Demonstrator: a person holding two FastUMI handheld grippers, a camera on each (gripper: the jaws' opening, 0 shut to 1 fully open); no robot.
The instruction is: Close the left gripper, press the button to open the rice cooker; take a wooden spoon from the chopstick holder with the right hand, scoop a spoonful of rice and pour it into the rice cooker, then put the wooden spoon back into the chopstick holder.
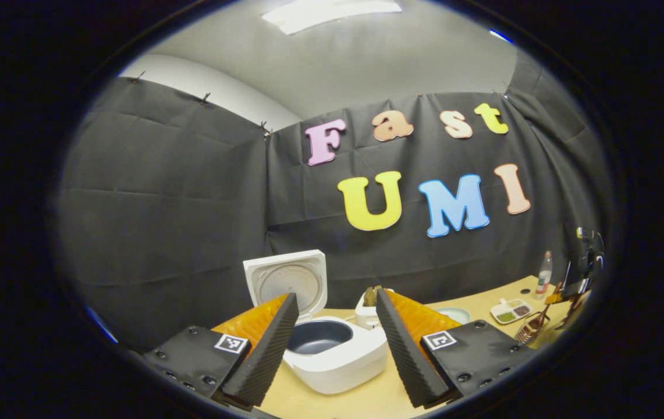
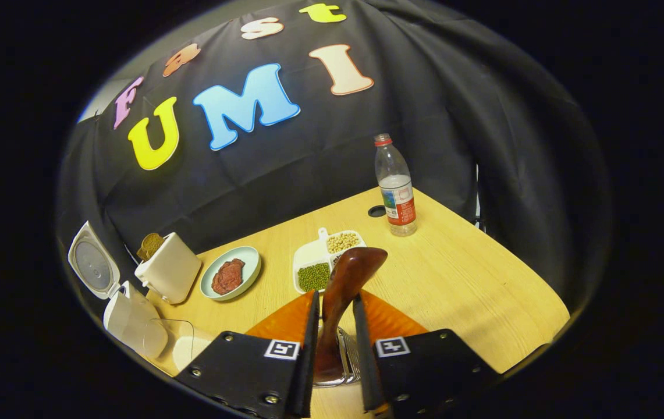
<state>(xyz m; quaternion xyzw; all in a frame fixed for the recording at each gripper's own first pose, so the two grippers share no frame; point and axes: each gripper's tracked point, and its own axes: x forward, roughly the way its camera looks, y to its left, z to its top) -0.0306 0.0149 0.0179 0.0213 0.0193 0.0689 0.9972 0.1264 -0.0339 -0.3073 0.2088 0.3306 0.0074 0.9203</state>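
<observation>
The white rice cooker [image 1: 337, 364] stands with its lid [image 1: 286, 282] raised and its dark inner pot [image 1: 317, 336] bare. My left gripper [image 1: 337, 343] hangs open just in front of it, with nothing between its fingers. In the right gripper view, my right gripper [image 2: 336, 326] is shut on the brown wooden spoon [image 2: 355, 267]. The spoon stands upright in the metal chopstick holder [image 2: 340, 364] right below the fingers. The cooker [image 2: 131, 320] lies far to the left there. In the left gripper view the holder [image 1: 532, 329] sits at the right edge.
On the wooden table [image 2: 471, 291] stand a white toaster [image 2: 169, 269] with bread, a plate [image 2: 230, 273] with something red, a divided dish [image 2: 323, 259] of beans and a water bottle [image 2: 396, 186]. A clear container [image 2: 189, 346] sits beside the cooker.
</observation>
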